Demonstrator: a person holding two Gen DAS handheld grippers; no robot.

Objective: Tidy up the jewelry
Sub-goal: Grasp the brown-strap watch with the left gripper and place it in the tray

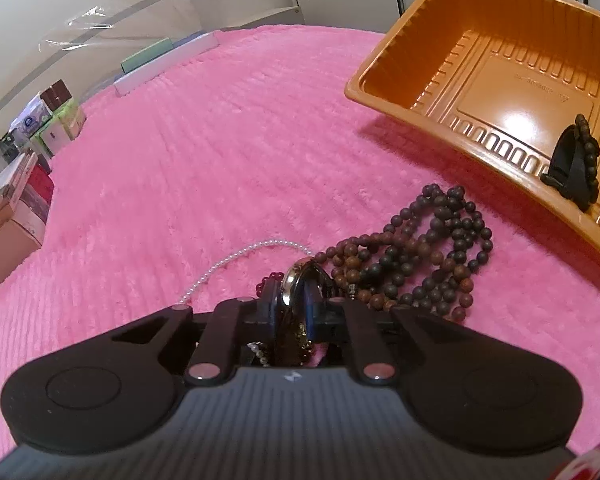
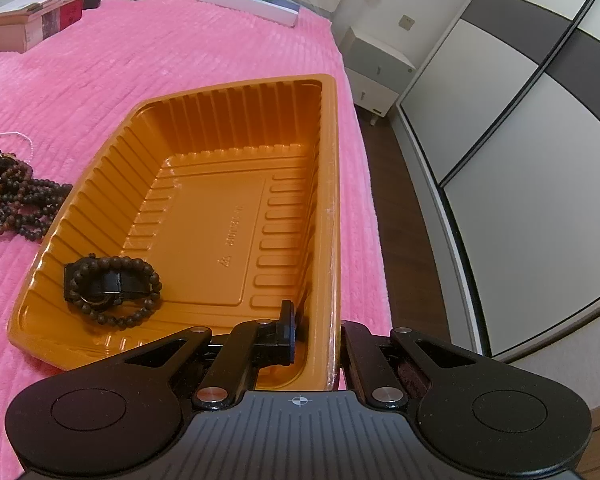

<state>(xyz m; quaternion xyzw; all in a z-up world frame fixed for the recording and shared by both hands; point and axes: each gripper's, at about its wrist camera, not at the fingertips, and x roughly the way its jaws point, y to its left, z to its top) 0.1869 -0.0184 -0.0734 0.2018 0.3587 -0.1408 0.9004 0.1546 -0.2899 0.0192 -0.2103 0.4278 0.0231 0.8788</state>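
Metal pendant [image 1: 306, 284], stiff and slippery, pinched edgewise by the left gripper [image 1: 296, 312] beside limp bead strands [image 1: 416, 256]; right gripper [image 2: 316, 336] clamps the orange tray [image 2: 332, 200] wall.

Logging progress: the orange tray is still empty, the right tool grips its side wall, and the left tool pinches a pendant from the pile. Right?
Not quite. The orange tray isn't empty: a dark bead bracelet already lies inside, clear in the right wrist view. The rest holds.
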